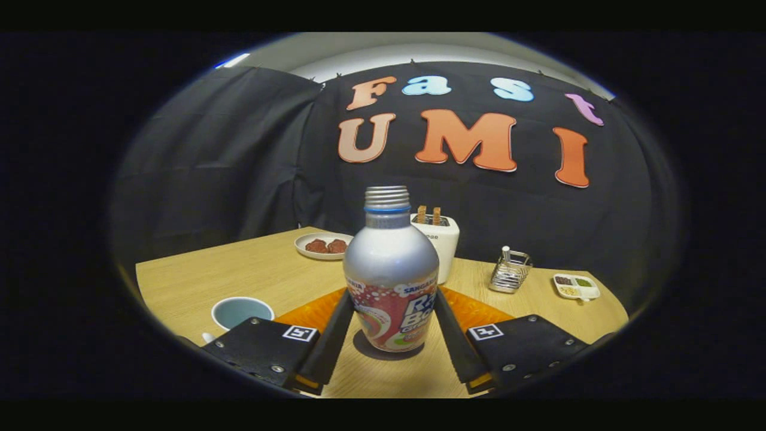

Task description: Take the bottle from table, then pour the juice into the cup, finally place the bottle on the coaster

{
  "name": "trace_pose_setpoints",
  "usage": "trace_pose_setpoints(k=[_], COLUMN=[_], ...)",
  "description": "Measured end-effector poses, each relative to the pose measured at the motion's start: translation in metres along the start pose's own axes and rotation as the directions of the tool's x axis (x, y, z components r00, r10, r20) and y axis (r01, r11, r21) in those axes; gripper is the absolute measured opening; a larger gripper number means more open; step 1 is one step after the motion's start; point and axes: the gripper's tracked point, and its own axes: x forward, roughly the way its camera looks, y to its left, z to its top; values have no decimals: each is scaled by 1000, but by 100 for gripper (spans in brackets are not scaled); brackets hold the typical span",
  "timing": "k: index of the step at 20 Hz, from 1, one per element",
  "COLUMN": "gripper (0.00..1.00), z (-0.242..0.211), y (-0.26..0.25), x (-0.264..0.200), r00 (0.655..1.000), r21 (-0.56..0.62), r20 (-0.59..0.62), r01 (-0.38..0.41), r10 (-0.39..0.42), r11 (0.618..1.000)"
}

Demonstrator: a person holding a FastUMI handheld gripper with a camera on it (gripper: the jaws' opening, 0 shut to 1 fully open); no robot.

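**Gripping the bottle at the start of the pour**

Standing upright on the table (251, 272), the bottle (391, 272) sits between the two fingers of the gripper (392, 320). Each finger lies against a flank of the lower, labelled body, so the gripper appears pinched on the bottle; the contact looks complete on both sides, though the pressure itself cannot be judged. The hold is low on the widest part, probably to keep the bottle steady when it is tilted. Its threaded neck shows no cap, which suits pouring. Its base casts a shadow on the wood and seems still to rest there, so the lift is judged not yet done.

The cup (242, 311) stands to the left of the left finger, close by, mouth up. An orange coaster (479, 311) lies flat just behind the bottle, spreading out past both fingers; it is the final resting place.

Farther back stand a toaster (440, 239) with two slices, directly behind the bottle, a plate (323, 245) of reddish food to its left, a wire rack (510, 272) and a small divided tray (575, 287) to its right. The table is pale wood grain; black cloth walls enclose the booth, with a light ceiling above.
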Motion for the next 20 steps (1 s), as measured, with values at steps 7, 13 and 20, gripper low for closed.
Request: trace_pose_setpoints(k=[7,13,20], gripper=[77,77,77], z=[-22,-36,-42], y=[4,3,2], x=[21,30,28], r00=[999,996,996], r21=[40,55,81], r20=[-53,-90,-86], r01=[-1,6,3], r10=[3,-1,4], r11=[999,998,997])
